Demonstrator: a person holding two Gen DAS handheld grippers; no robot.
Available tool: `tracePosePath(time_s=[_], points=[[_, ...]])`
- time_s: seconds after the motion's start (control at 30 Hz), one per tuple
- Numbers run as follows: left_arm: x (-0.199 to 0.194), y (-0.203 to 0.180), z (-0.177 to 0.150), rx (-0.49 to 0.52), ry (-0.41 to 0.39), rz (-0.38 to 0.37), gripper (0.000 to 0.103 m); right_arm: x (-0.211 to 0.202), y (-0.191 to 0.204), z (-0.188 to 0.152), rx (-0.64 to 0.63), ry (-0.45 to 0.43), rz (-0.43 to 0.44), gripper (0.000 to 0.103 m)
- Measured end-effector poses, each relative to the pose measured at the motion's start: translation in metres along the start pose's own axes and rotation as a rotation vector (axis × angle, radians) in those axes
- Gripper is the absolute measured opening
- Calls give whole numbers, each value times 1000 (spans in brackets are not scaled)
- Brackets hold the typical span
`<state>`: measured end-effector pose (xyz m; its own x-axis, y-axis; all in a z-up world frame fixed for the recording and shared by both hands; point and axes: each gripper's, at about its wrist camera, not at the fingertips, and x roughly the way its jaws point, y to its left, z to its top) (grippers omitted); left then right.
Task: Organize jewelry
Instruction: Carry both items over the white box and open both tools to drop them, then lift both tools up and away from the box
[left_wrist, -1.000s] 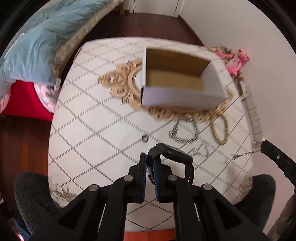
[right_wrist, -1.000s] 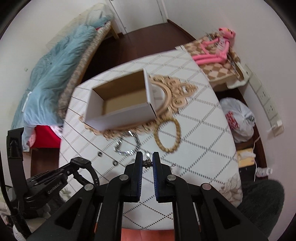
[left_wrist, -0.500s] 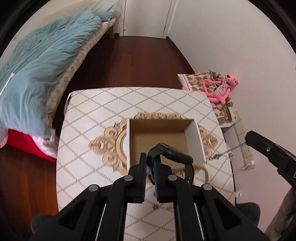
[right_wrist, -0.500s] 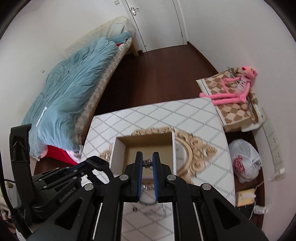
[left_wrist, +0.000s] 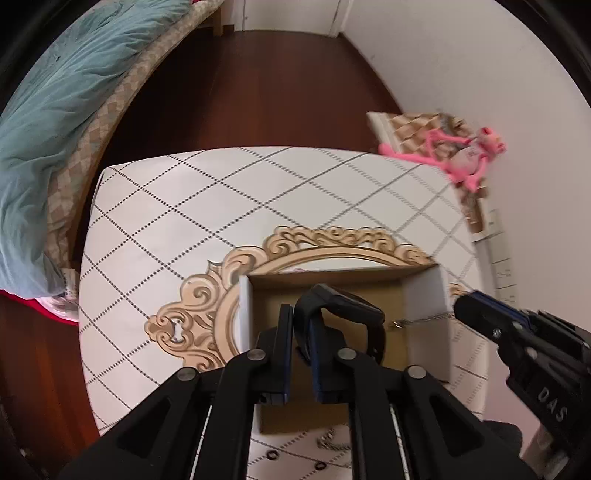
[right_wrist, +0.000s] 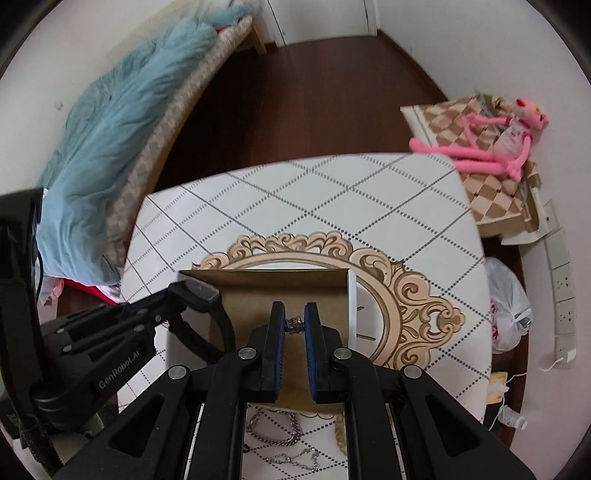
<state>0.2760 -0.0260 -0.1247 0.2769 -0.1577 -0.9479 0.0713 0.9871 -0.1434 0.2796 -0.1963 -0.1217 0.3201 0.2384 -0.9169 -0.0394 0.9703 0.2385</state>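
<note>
Left claw (left_wrist: 298, 325) clamps black watch (left_wrist: 343, 306), right claw (right_wrist: 294, 326) a chain (right_wrist: 294, 325), above open box (left_wrist: 424, 299).

Dark wood floor (left_wrist: 258, 92), seemingly bed (left_wrist: 55, 110)

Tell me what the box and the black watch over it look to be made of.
Box: apparently cardboard, white outside, plain matte brown inside, with thin flat walls. Watch: strap looks like matte black rubber or silicone, bending in a smooth loop from the left tongs; its face looks glossy, material unclear.
</note>
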Motion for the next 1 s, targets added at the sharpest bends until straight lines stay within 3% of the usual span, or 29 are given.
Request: tracePosePath(time_s=[0.17, 0.23, 0.27, 0.3, 0.37, 0.43, 0.47, 0.5, 0.57, 0.7, 1.0], points=[[7, -4, 10, 21, 28, 42, 14, 22, -4, 8, -5, 88, 12, 14], [4, -3, 12, 15, 19, 43, 22, 24, -7, 7, -7, 100, -7, 30], [2, -3, 12, 13, 15, 44, 36, 23, -8, 6, -8, 99, -9, 42], [1, -2, 12, 10, 8, 48, 57, 22, -9, 4, -6, 96, -9, 50], [-4, 1, 11, -3, -13, 46, 74, 19, -11, 1, -8, 90, -20, 52], [-8, 4, 9, -20, -19, 49, 74, 17, -11, -2, -17, 84, -32, 54], [-8, 5, 7, -22, -18, 56, 75, 15, -10, -5, -24, 79, -51, 62], [-9, 7, 6, -28, -19, 64, 82, 15, -10, -6, -29, 74, -59, 72], [-12, 12, 0, -43, -27, 83, 95, 13, -9, -9, -31, 66, -77, 81], [-16, 21, -12, -61, -60, 140, 96, 11, -5, -16, -61, 43, -155, 93], [-22, 27, -45, -53, -121, 222, 99, 19, -2, -49, -66, 44, -219, 95]])
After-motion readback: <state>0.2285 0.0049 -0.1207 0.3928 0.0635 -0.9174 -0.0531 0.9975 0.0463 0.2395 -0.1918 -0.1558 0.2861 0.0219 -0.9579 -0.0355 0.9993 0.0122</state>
